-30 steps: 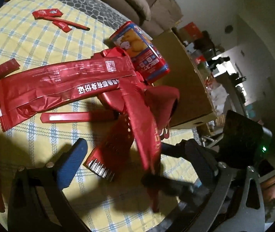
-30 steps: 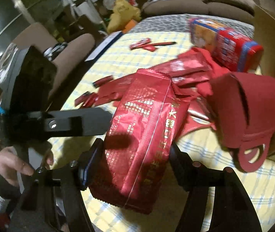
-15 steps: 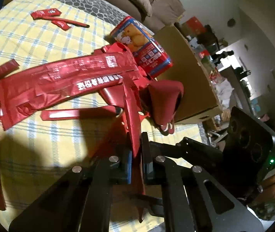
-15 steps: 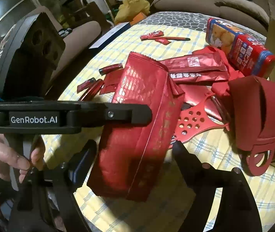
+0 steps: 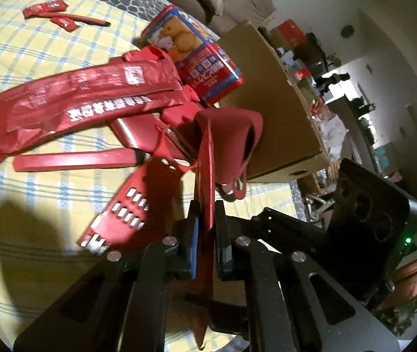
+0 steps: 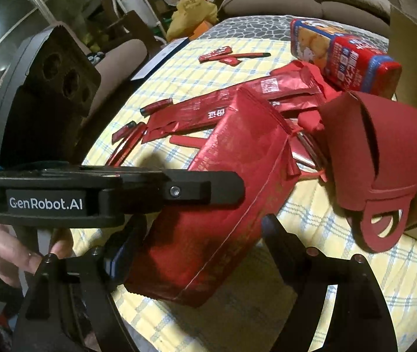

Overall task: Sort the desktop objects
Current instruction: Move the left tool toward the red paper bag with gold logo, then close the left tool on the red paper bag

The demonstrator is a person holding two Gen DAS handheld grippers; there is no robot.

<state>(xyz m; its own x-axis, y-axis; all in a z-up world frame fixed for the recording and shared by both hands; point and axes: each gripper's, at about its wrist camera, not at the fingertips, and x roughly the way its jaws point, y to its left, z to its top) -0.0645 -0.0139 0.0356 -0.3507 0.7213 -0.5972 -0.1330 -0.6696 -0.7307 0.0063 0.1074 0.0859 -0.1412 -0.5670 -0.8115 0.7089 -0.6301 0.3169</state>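
Note:
My left gripper point(image 5: 205, 234) is shut on a big red foil packet point(image 5: 205, 176), seen edge-on in the left wrist view and held above the checked tablecloth point(image 5: 32, 58). In the right wrist view the same packet point(image 6: 223, 205) hangs broadside between my right gripper's open fingers point(image 6: 196, 252), which do not clamp it. The left gripper point(image 6: 202, 190) crosses that view and pinches the packet's edge. Long red wrappers point(image 5: 76, 102), a red perforated card point(image 5: 126, 205) and a folded red holder point(image 5: 232, 143) lie behind.
A red and blue biscuit tin point(image 5: 196, 58) lies on its side against a cardboard box point(image 5: 267, 102) at the table's right. Small red sachets point(image 5: 50, 14) lie at the far left. Sofa cushions point(image 6: 311, 3) lie beyond the table.
My left gripper closed on the red packet's edge and lifted it. My right gripper's fingers opened and released the packet they held a second ago.

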